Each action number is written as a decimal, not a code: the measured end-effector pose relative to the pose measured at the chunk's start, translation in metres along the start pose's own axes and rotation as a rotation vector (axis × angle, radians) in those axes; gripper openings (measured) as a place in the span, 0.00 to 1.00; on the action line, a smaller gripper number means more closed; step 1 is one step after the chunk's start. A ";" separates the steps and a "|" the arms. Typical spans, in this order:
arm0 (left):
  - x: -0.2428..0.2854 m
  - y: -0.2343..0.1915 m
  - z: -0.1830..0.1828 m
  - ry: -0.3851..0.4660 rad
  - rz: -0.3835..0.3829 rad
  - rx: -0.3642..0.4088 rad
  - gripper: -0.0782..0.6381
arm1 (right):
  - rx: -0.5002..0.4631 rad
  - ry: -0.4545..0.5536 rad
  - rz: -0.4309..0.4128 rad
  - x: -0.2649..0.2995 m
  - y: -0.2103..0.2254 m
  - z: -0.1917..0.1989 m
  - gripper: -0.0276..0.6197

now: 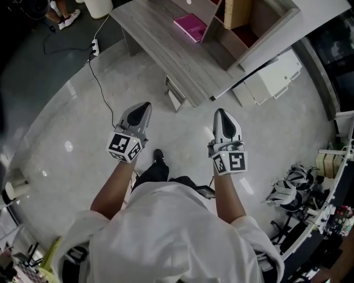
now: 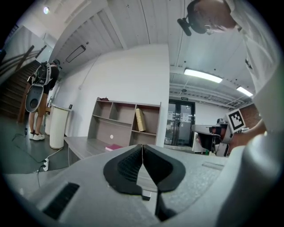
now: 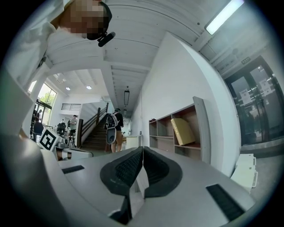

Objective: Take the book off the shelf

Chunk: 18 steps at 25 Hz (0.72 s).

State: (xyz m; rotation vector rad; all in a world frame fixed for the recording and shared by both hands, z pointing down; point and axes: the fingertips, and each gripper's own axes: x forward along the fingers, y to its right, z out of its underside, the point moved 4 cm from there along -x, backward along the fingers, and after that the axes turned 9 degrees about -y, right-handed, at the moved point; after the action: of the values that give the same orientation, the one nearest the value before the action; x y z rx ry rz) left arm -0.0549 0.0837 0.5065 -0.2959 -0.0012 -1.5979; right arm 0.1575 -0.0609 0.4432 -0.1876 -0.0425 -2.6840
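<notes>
A tan book [image 1: 237, 12] leans inside a compartment of the grey shelf unit [image 1: 260, 33] at the top of the head view; it shows too as the tan book [image 2: 140, 119] in the left gripper view and the tan book [image 3: 183, 131] in the right gripper view. A pink book [image 1: 190, 26] lies flat on the low desk [image 1: 160, 47] in front of the shelf. My left gripper [image 1: 142, 108] and right gripper [image 1: 219, 114] hang side by side over the floor, well short of the desk. Both are shut with nothing between the jaws.
A white power strip [image 1: 94, 47] and black cable [image 1: 98, 83] lie on the floor at left. A white cabinet [image 1: 271, 77] stands right of the shelf, cluttered gear [image 1: 296, 188] at far right. A person with a backpack [image 2: 41, 95] stands by a white cylinder [image 2: 57, 126].
</notes>
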 end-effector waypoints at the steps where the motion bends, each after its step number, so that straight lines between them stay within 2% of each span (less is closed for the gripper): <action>1: 0.005 -0.006 -0.001 0.001 0.006 0.002 0.13 | -0.002 -0.001 0.003 0.006 0.002 -0.001 0.07; 10: 0.049 -0.036 -0.012 0.000 0.064 -0.029 0.13 | 0.007 -0.022 0.032 0.042 0.016 -0.003 0.07; 18: 0.098 -0.041 -0.034 0.020 0.124 0.020 0.13 | 0.005 0.016 0.038 0.069 0.040 -0.009 0.07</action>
State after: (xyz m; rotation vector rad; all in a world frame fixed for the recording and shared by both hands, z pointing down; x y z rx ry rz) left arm -0.1034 -0.0161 0.4998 -0.2595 0.0159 -1.4764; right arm 0.1125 -0.1272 0.4442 -0.1633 -0.0403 -2.6473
